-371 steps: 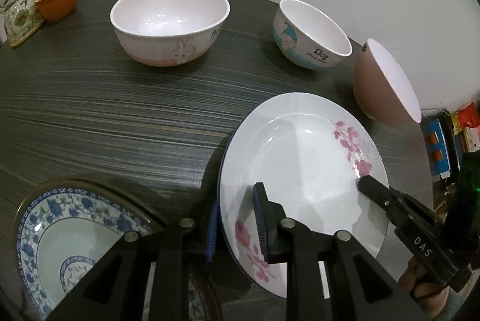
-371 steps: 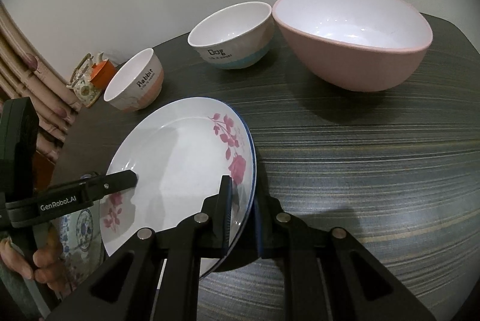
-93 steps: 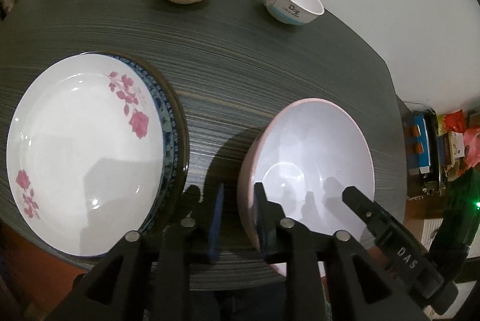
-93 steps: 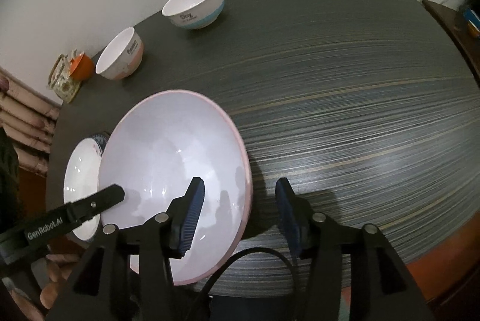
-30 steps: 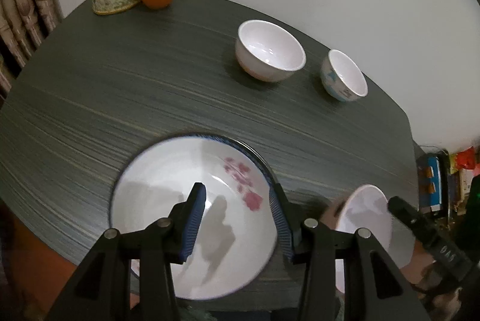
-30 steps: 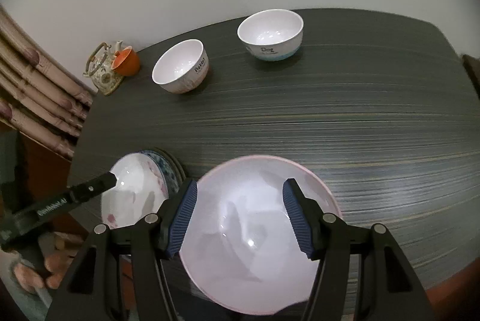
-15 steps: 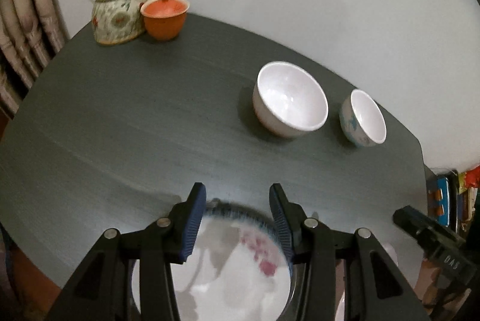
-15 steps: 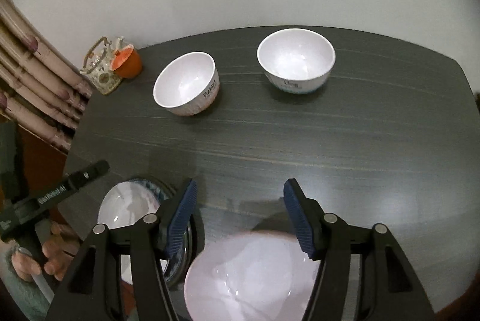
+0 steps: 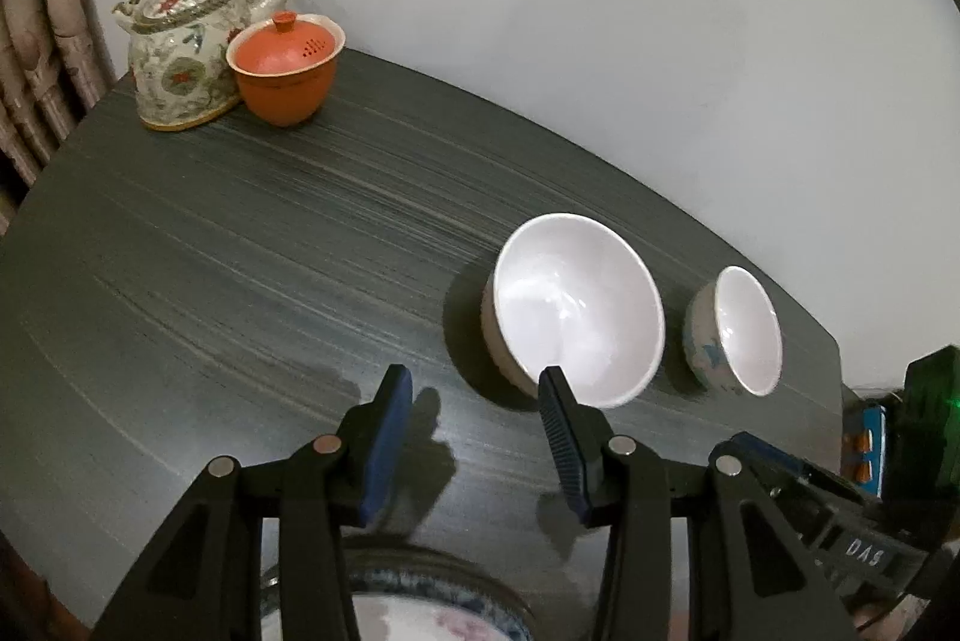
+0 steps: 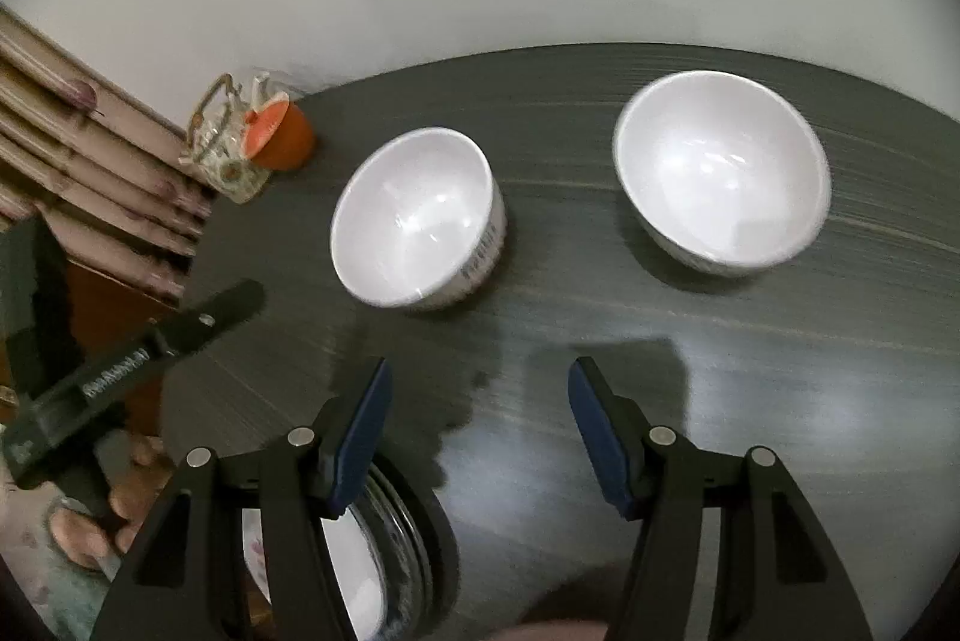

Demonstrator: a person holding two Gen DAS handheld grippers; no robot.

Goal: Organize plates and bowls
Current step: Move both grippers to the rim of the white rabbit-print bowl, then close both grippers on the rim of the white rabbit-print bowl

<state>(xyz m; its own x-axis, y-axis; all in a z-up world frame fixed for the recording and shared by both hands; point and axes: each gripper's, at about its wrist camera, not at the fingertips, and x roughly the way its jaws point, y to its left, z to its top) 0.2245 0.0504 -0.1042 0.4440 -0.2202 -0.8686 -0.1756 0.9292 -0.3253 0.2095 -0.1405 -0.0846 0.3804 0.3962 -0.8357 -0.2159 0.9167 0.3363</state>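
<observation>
left wrist view: the left gripper (image 9: 474, 401) hangs over the dark wood-grain table (image 9: 240, 269) with its blue-padded jaws apart and nothing between them. just past the right-hand finger stands a white ceramic bowl with a pinkish outer base (image 9: 576, 305), upright, and beside it, apart from it, a smaller white bowl with blue markings (image 9: 735, 332). at the far corner a floral ceramic teapot with a woven handle (image 9: 180, 53) touches an orange lidded cup (image 9: 285, 65). at the lower edge, under the fingers, shows the rim of a stack of plates with a blue-patterned edge and a pink flower print (image 9: 420, 611). part of the right gripper (image 9: 840, 521) enters from the lower right. right wrist view: the right gripper (image 10: 477, 401) also has its jaws standing apart, empty, above bare table. ahead of it the two bowls sit well apart from each other, lettered bowl (image 10: 417, 218) to the left, the other (image 10: 720, 173) to the right. the plate stack (image 10: 384, 563) lies below the left-hand finger near the table edge. a person's hand (image 10: 114, 509) holds the left gripper at the left.
</observation>
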